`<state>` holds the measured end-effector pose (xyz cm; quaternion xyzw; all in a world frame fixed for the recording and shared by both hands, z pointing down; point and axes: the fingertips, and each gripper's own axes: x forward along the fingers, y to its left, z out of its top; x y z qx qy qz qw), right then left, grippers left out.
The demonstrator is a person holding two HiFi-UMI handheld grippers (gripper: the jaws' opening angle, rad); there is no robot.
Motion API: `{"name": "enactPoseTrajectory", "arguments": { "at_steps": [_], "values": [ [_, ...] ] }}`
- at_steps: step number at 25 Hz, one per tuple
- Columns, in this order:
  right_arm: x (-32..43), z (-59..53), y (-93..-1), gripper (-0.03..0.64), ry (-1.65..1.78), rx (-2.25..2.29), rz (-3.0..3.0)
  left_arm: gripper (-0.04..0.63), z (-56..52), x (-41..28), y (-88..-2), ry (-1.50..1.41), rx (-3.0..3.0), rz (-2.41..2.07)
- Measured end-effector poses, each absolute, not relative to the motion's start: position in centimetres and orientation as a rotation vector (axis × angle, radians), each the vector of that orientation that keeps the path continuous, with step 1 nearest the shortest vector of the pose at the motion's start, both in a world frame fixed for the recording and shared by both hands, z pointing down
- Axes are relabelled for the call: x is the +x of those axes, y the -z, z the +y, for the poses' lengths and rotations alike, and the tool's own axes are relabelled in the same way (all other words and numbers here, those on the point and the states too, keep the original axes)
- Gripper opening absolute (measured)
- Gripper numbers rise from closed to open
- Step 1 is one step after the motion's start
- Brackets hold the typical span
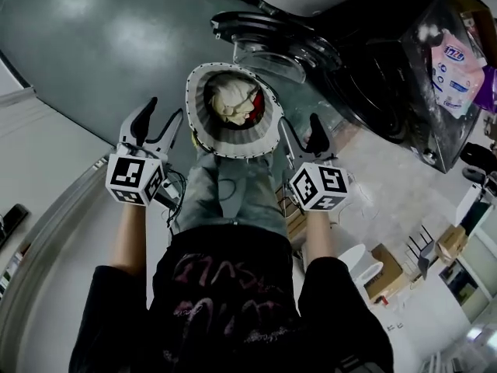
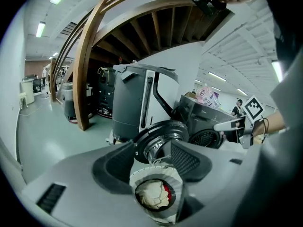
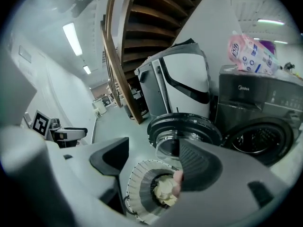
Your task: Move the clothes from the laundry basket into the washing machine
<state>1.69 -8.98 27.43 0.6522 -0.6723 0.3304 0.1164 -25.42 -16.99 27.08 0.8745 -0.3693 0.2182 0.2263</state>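
Observation:
A round white laundry basket (image 1: 199, 113) stands on the grey floor in front of me, holding cream and red clothes (image 1: 233, 99). The dark washing machine (image 1: 388, 84) is up and to the right of it, and its round door (image 1: 260, 37) hangs open beyond the basket. My left gripper (image 1: 163, 119) hangs open just left of the basket rim and my right gripper (image 1: 301, 134) hangs open just right of it. Both are empty. In the left gripper view the basket (image 2: 156, 174) lies below the open left gripper (image 2: 151, 162). The right gripper view frames the clothes (image 3: 165, 190) between the spread fingers (image 3: 199, 164).
A pink detergent bag (image 1: 454, 64) sits on top of the washer. A white upright appliance (image 2: 142, 103) stands behind the open door (image 2: 161, 136). A wooden staircase (image 2: 87, 70) rises to the left. Cardboard boxes (image 1: 384, 266) lie at the lower right.

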Motion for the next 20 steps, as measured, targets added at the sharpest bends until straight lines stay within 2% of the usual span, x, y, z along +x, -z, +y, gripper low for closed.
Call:
{"name": "enactPoseTrajectory", "arguments": {
  "at_steps": [10,20],
  "values": [
    [2.6,-6.6,-36.0,0.33,-1.127,1.882,-1.888,0.25,-14.7,-22.4,-35.3,-0.638,2.304,-1.046],
    [0.1,-6.2,-43.9,0.326,-1.226,1.857,-1.829,0.249,-15.3,-21.7,-43.7,-0.734,2.242,-1.029]
  ]
}}
